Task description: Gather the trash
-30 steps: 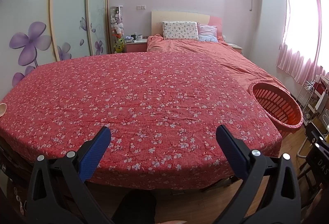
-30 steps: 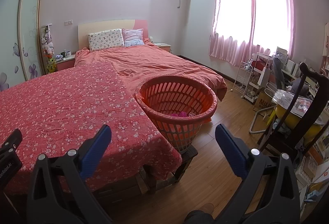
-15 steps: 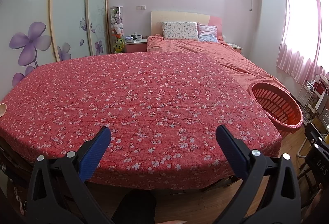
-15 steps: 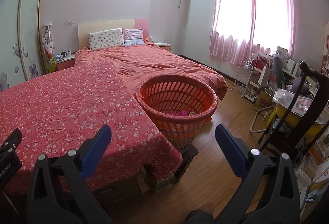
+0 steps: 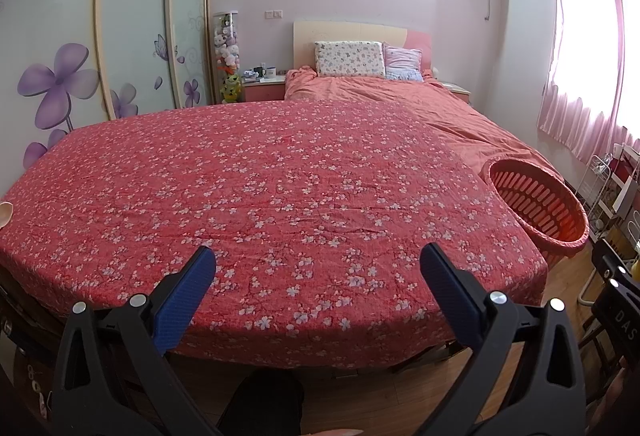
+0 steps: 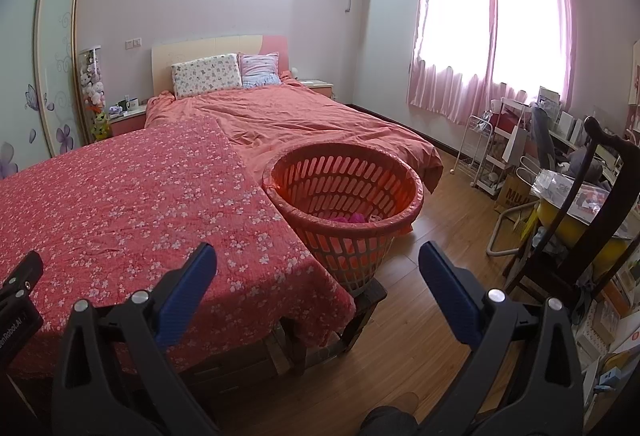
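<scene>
An orange slotted basket [image 6: 344, 192] stands on a low stool at the right end of a table covered with a red flowered cloth [image 5: 280, 188]; it also shows at the right in the left wrist view [image 5: 536, 204]. Pink and white items [image 6: 358, 219] lie in its bottom. My left gripper [image 5: 318, 268] is open and empty above the table's near edge. My right gripper [image 6: 318, 264] is open and empty, in front of the basket and the table's right corner. A small pale object [image 5: 4, 214] sits at the cloth's far left edge.
A bed with an orange quilt [image 6: 312, 120] lies behind the table. A dark wooden chair [image 6: 592, 204], a cluttered desk and a white wire rack [image 6: 484, 148] stand on the right. Wardrobe doors [image 5: 132, 28] line the left wall. Wood floor [image 6: 416, 316] runs beside the basket.
</scene>
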`<state>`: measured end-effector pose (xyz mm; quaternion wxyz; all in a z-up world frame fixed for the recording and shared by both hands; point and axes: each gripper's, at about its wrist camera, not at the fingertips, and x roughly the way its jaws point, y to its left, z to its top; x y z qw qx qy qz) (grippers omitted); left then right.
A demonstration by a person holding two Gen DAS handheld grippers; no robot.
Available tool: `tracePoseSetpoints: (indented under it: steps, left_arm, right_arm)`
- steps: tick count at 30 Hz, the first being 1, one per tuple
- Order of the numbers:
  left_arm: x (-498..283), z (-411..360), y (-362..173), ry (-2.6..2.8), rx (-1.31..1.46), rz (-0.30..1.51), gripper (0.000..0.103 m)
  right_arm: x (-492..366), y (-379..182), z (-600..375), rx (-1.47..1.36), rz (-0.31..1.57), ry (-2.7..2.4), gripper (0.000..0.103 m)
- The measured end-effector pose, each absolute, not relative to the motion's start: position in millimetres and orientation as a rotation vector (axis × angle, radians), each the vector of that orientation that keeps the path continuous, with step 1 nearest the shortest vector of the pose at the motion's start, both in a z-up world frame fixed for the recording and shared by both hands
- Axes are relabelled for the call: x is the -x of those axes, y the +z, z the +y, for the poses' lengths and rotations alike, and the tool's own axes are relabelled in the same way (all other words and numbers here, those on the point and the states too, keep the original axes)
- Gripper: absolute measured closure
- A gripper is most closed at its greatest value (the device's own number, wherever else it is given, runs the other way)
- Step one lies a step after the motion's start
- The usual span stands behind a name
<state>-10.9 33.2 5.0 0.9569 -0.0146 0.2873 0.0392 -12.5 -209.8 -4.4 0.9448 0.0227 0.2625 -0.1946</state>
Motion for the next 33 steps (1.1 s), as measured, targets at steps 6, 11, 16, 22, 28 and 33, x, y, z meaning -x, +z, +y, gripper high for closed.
tracePoseSetpoints:
  steps: [6, 11, 16, 22, 28, 33]
  left_arm:
    - [10.7, 33.1, 5.0, 0.080, 0.030, 0.583, 0.002]
    - [10.8, 33.0, 5.1, 0.080, 0.029, 0.583, 0.002]
    - [10.8, 33.0, 5.1, 0.080, 0.030, 0.584, 0.002]
    - [10.5, 33.4, 5.3, 0.079, 0.030, 0.584, 0.002]
    - [11.1, 33.5, 4.2, 0.080, 0.031, 0.585, 0.002]
    - [11.7, 34.0, 3.5, 0.081, 0.030, 0.585, 0.002]
  right_arm:
    - [12.6, -3.7, -210.6, -0.047, 0.534, -0.398, 0.004]
    - [12.6, -3.1, -211.3, -0.047, 0.535, -0.397, 0.004]
    - [12.5, -2.6, -211.5, -0.048, 0.535, -0.397, 0.004]
    - [12.6, -2.5, -211.3, -0.048, 0.535, -0.396, 0.004]
    - [12.6, -2.3, -211.6, -0.049, 0.536, -0.397, 0.004]
    - [12.7, -1.8, -211.8, -0.050, 0.535, -0.397, 0.004]
